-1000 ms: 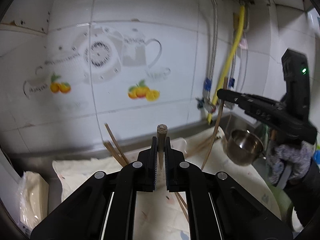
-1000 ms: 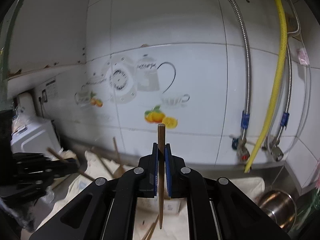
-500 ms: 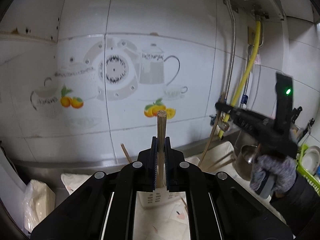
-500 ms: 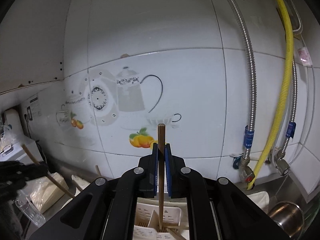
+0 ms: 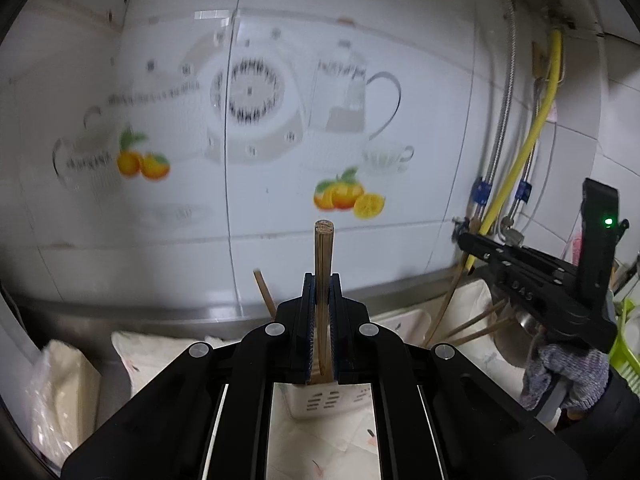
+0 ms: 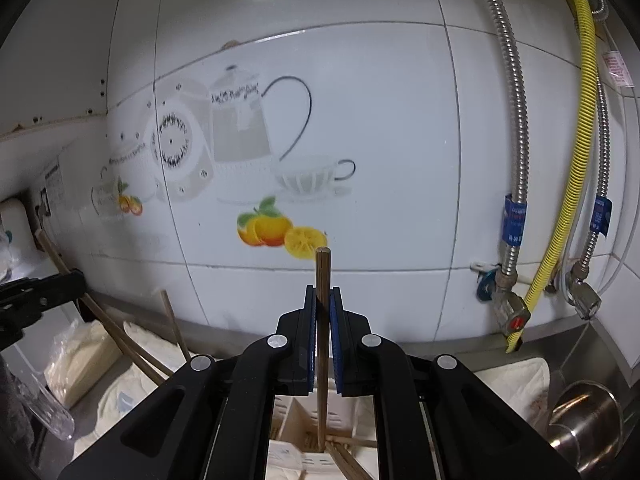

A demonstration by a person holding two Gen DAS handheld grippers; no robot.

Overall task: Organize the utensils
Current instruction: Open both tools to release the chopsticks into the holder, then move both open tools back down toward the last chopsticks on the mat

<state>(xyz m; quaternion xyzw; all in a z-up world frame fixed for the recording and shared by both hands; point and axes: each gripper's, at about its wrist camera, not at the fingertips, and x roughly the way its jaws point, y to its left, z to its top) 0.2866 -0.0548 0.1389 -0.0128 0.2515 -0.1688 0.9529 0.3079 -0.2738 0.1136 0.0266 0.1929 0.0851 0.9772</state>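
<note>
My left gripper (image 5: 320,280) is shut on an upright wooden chopstick (image 5: 323,256). Below it stands a white slotted utensil holder (image 5: 328,402). My right gripper (image 6: 323,294) is shut on another upright chopstick (image 6: 322,320), whose lower end reaches down into the white holder (image 6: 304,412), where more chopsticks (image 6: 344,452) lie. In the left wrist view the right gripper (image 5: 464,240) shows at the right with its chopstick (image 5: 444,312) slanting down. In the right wrist view the left gripper (image 6: 60,284) shows at the left edge with its chopstick (image 6: 92,308).
A tiled wall with teapot and orange decals is straight ahead. Steel hoses (image 6: 516,152) and a yellow hose (image 6: 568,184) hang at the right. A steel pot (image 6: 584,416) sits low right. White bags (image 6: 80,364) lie on the left. Loose chopsticks (image 5: 476,324) lean by the right gripper.
Both grippers moved closer to the wall and over the white holder. The right chopstick's lower end now sits deeper in the holder. Both stayed shut.
</note>
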